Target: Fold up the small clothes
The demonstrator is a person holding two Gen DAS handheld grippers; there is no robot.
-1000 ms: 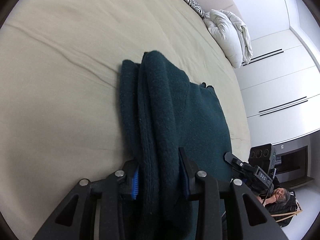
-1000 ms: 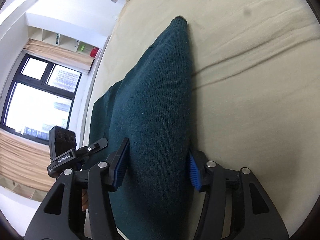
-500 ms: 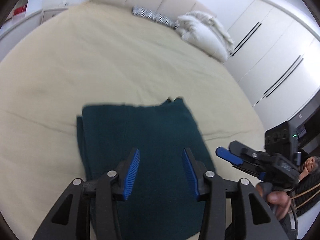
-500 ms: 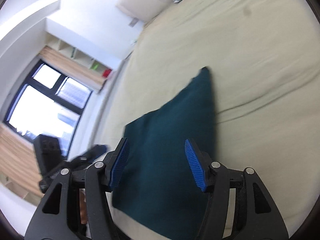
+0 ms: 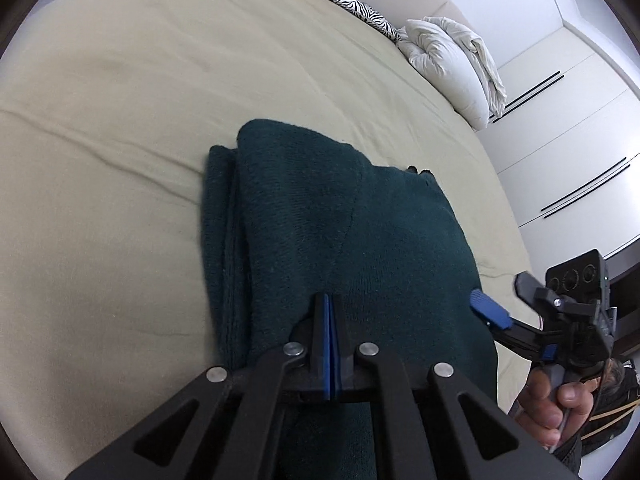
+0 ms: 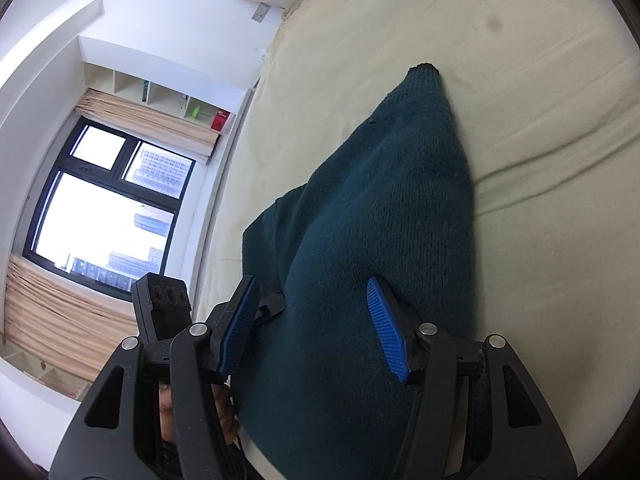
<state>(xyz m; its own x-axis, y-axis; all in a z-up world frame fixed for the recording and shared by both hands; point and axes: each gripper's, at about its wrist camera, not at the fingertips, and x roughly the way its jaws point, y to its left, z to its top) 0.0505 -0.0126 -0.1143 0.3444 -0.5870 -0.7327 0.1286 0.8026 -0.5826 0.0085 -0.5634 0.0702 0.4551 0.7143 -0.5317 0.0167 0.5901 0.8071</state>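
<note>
A dark green knitted garment [image 5: 340, 232] lies folded in layers on the beige bed sheet [image 5: 120, 120]. My left gripper [image 5: 330, 312] is shut, its blue pads pressed together with no cloth visibly between them, just above the garment's near part. In the right wrist view the same garment [image 6: 380, 208] fills the middle. My right gripper [image 6: 316, 312] is open, its blue pads spread wide over the garment's near edge. The right gripper also shows in the left wrist view [image 5: 492, 314] at the garment's right edge.
A white pillow and bundled duvet [image 5: 452, 64] and a zebra-print cushion [image 5: 356, 4] lie at the head of the bed. White wardrobe doors [image 5: 568, 128] stand to the right. A window [image 6: 100, 208] with curtains is left of the bed.
The left gripper went from open to shut. Both grippers came back close over the garment after pulling away half a second ago. The right gripper stays open.
</note>
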